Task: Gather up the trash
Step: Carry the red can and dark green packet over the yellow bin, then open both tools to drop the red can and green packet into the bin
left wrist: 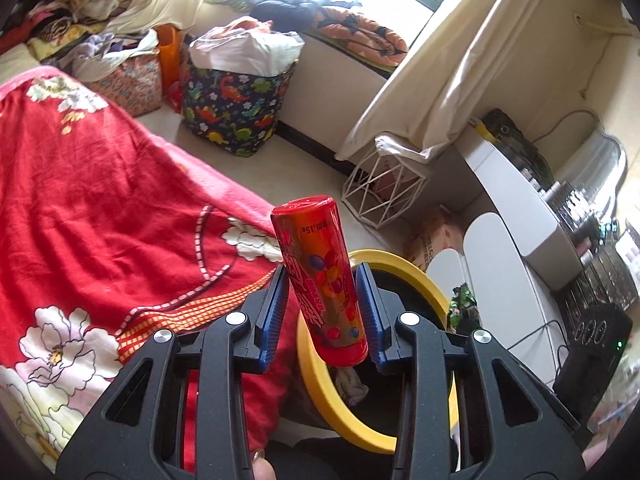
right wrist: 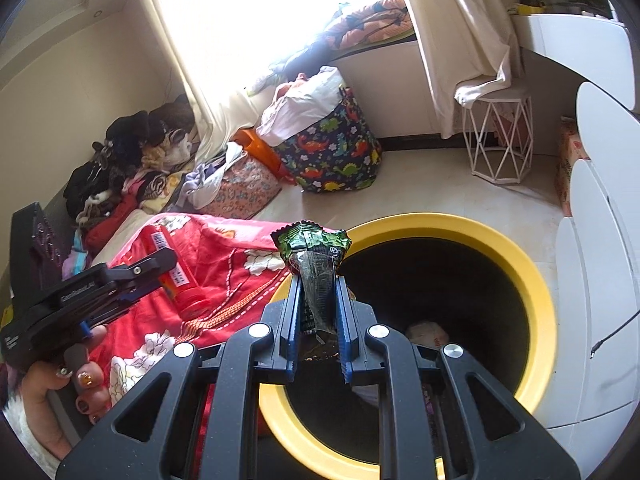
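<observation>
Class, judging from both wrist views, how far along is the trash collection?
Done: crumpled waste lies in the yellow-rimmed black bin. In hand: left gripper holds a red candy tube, right gripper a green foil wrapper. Left: dropping both in.

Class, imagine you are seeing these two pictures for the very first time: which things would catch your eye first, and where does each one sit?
First, the red candy tube, clamped between the left gripper's blue pads, just above the bed's red floral blanket. Next, the crumpled green wrapper pinched in the right gripper, poised at the near rim of the yellow-rimmed bin, whose dark inside already holds some trash. Behind, a dinosaur-print bag stands under the bright window.
</observation>
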`<state>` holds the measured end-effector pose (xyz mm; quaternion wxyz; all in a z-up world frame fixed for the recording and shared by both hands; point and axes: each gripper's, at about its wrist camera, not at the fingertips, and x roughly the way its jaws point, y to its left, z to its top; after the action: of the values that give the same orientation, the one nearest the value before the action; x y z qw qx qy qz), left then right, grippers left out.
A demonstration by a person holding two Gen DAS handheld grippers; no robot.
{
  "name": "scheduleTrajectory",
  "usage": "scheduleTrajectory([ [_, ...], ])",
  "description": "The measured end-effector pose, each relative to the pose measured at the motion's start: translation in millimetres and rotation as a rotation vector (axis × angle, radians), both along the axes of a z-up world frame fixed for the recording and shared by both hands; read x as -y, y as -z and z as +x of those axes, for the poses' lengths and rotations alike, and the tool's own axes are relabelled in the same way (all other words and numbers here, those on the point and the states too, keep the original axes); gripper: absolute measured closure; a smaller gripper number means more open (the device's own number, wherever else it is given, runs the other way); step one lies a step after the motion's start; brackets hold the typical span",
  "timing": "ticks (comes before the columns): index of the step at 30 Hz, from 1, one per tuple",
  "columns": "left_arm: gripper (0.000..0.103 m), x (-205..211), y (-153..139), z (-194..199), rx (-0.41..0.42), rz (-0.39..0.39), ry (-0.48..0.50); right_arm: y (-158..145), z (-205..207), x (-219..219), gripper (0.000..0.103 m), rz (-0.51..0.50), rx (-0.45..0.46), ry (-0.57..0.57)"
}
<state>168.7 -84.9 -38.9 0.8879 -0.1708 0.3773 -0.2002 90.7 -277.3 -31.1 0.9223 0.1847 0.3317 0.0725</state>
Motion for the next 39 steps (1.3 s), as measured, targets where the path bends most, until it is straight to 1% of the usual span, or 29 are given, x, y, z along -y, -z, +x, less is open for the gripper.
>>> scheduleTrajectory([
  [7,0.075,18,-6,-8,0.019,0.012,0.049,0,-6,16,0.087,0.007,0.000,0.054],
  [13,0.075,40,-6,-15,0.026,0.038,0.115,4,-7,32,0.087,0.027,-0.018,0.103],
  [22,0.075,77,5,-26,0.020,0.092,0.233,15,-6,54,0.084,0.066,-0.049,0.140],
  [25,0.075,85,11,-29,0.010,0.109,0.259,16,-5,58,0.083,0.077,-0.055,0.154],
  [28,0.075,93,18,-29,-0.005,0.117,0.280,16,-2,62,0.080,0.085,-0.054,0.161],
  [31,0.075,102,24,-28,-0.018,0.128,0.306,15,-2,65,0.071,0.084,-0.050,0.180],
  [32,0.075,105,27,-27,-0.021,0.134,0.312,16,-3,68,0.065,0.089,-0.048,0.186],
  [33,0.073,106,29,-26,-0.025,0.139,0.315,16,-3,70,0.060,0.093,-0.048,0.191],
  [35,0.059,110,33,-24,-0.035,0.154,0.316,17,-5,73,0.054,0.098,-0.047,0.196],
  [36,0.048,111,33,-24,-0.035,0.157,0.314,17,-6,74,0.051,0.096,-0.048,0.202],
  [37,0.044,111,34,-24,-0.033,0.157,0.315,17,-8,77,0.049,0.101,-0.046,0.207],
  [38,0.037,112,34,-25,-0.030,0.159,0.316,17,-10,78,0.046,0.106,-0.042,0.210],
  [39,0.027,112,33,-26,-0.026,0.169,0.313,16,-12,78,0.041,0.106,-0.040,0.215],
])
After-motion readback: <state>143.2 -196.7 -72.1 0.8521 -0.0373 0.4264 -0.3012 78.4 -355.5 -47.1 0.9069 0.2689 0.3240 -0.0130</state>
